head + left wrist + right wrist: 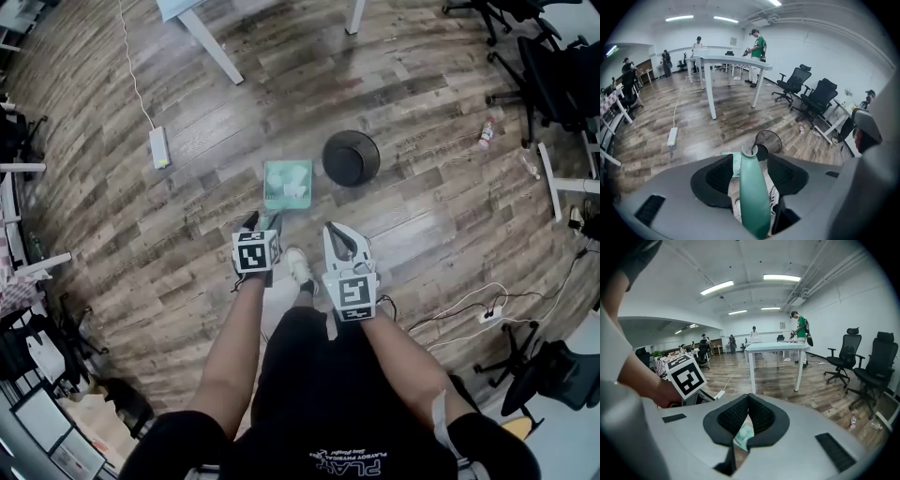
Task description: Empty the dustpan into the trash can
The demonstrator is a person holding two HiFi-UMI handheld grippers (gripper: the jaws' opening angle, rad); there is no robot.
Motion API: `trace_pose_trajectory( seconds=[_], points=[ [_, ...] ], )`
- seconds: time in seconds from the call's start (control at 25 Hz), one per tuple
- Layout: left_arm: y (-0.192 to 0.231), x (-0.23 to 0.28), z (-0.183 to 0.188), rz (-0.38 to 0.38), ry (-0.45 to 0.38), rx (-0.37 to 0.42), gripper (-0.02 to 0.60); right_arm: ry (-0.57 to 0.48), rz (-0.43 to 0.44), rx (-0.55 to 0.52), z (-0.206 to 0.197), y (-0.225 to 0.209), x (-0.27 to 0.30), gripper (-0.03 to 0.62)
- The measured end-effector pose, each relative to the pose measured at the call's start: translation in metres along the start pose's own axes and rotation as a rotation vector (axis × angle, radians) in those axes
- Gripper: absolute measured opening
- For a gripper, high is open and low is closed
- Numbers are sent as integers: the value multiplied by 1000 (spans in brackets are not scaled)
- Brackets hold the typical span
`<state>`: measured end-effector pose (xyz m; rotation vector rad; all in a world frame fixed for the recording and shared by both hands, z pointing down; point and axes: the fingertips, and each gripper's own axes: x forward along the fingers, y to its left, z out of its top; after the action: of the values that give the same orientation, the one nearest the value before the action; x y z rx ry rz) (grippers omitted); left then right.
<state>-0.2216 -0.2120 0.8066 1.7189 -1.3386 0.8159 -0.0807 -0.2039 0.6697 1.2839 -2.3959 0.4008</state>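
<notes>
One green dustpan (287, 184) sits on the floor just left of one black trash can (351, 157), its handle (752, 187) ungripped between the wide-apart jaws of the left gripper (262, 222), while the right gripper (748, 398) is closed and empty.

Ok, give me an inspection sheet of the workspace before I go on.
Surface: wood-plank floor.
Job's things: green dustpan lying on the floor; black trash can upright beside it.
Clutter: bottle near the office chairs.
Grippers: left gripper open, the dustpan's handle between its jaws, unpressed; right gripper shut, empty.
Cables: power strip with white cord; loose cables at right.
Surroundings: white table, people beyond.
</notes>
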Motion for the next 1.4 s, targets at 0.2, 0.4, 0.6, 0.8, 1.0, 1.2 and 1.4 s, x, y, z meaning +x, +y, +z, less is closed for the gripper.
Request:
trace_pose_trajectory(
  seconds=[0.2, 0.4, 0.6, 0.8, 1.0, 1.2, 1.4],
  points=[
    [3, 16, -6, -6, 53, -81, 236, 5, -44, 21, -5, -17, 1, 23],
    [4, 27, -13, 23, 99, -77, 227, 15, -71, 31, -13, -31, -7, 25],
    [8, 34, -18, 60, 139, -80, 149, 29, -79, 41, -21, -35, -11, 23],
    [11, 36, -11, 93, 135, -36, 118, 38, -68, 45, -27, -30, -11, 23],
    [10, 35, -14, 123, 133, 24, 100, 38, -53, 52, -29, -25, -13, 23],
    [5, 38, -15, 80, 126, -10, 112, 40, -42, 52, -31, -22, -18, 23],
    [-1, 45, -14, -47, 157, -95, 173, 39, -37, 59, -33, -18, -24, 24]
  ],
)
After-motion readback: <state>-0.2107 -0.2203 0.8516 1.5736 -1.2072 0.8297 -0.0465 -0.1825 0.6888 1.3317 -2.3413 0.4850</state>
